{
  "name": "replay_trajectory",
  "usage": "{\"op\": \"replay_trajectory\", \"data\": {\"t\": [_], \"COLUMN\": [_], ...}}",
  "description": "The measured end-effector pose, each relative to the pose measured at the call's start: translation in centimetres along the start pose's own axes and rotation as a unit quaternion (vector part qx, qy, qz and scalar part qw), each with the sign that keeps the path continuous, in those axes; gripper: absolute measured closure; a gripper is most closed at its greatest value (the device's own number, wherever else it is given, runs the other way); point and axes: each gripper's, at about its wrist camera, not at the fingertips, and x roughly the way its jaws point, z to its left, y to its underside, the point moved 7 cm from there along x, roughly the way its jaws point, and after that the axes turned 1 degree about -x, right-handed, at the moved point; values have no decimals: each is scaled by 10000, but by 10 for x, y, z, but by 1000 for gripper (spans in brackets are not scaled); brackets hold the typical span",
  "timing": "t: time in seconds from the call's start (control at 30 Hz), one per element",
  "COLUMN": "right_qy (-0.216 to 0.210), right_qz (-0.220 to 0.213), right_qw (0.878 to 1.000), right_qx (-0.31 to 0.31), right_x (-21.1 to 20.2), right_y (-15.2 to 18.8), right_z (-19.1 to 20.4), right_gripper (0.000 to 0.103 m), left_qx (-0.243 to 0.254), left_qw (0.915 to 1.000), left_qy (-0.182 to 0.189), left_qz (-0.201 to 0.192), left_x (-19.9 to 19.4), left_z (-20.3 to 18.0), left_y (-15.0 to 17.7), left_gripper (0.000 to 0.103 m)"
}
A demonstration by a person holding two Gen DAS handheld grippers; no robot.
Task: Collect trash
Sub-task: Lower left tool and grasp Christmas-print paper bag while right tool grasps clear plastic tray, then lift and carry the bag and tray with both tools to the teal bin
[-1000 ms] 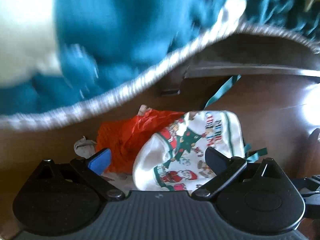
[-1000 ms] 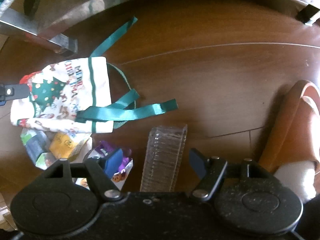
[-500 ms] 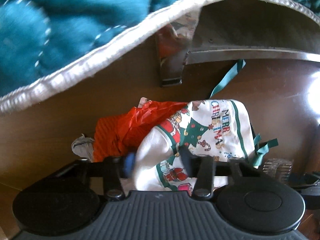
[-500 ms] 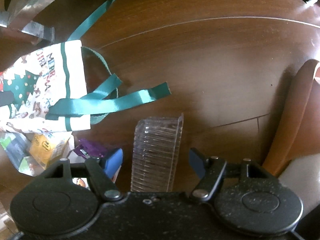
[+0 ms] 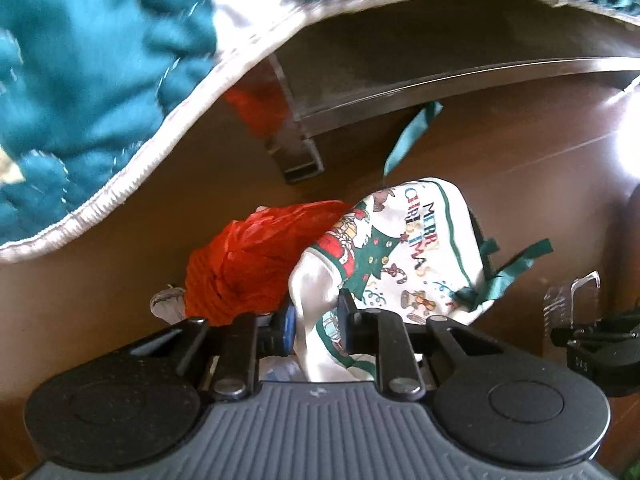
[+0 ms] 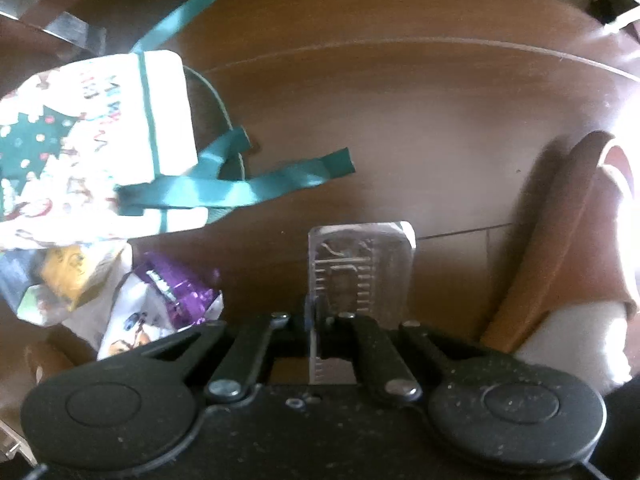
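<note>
Left gripper (image 5: 316,320) closing on a fold of the bag (image 5: 404,256), cloth already bunched between the pads. Right gripper (image 6: 320,322) clamped tight on one wall of the clear tray (image 6: 360,272), tray standing on edge in the grip.

Best handling, as judged: lift the bag edge gently to open a mouth toward 3 o'clock, then bring the tray over and let go only once well inside. Keep the pinch on the tray near its rim; thin plastic likely to buckle or spring free under a hard squeeze. Watch the ribbons (image 6: 240,188), trailing from the bag toward 3 o'clock and apt to snag.

Bag: soft white fabric, printed with a tree and "MERRY CHRISTMAS", green trim, limp and creased. Tray: stiff transparent plastic, ribbed, rectangular with rounded corners. Red tissue (image 5: 256,256) at 9 o'clock of the bag in the left view, crinkled and light, touching it. Wrappers (image 6: 132,300) at 6 o'clock of the bag in the right view, glossy foil, purple and yellow, crumpled, lying on the floor (image 6: 400,120). Floor: smooth brown wood, shiny. Teal quilt (image 5: 100,80) at 11 o'clock, white-edged, blurred.
</note>
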Motion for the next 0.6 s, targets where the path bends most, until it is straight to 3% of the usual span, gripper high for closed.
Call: {"op": "replay_trajectory", "data": {"t": [0.23, 0.37, 0.6], "right_qy": [-53, -76, -108], "right_qz": [-658, -1046, -1771], "right_qw": [9977, 9945, 9832], "right_qx": [163, 2, -426], "right_x": [-73, -121, -208], "right_y": [-10, -9, 7], "right_z": [5, 14, 22], "right_gripper": [102, 102, 102], "left_qx": [230, 289, 131], "left_qw": [9995, 9993, 9977], "left_qy": [-42, -19, -23], "left_qz": [-191, -239, -670], "left_x": [-44, -76, -141], "left_z": [-9, -10, 10], "left_y": [6, 8, 16], "left_gripper": [87, 87, 88]}}
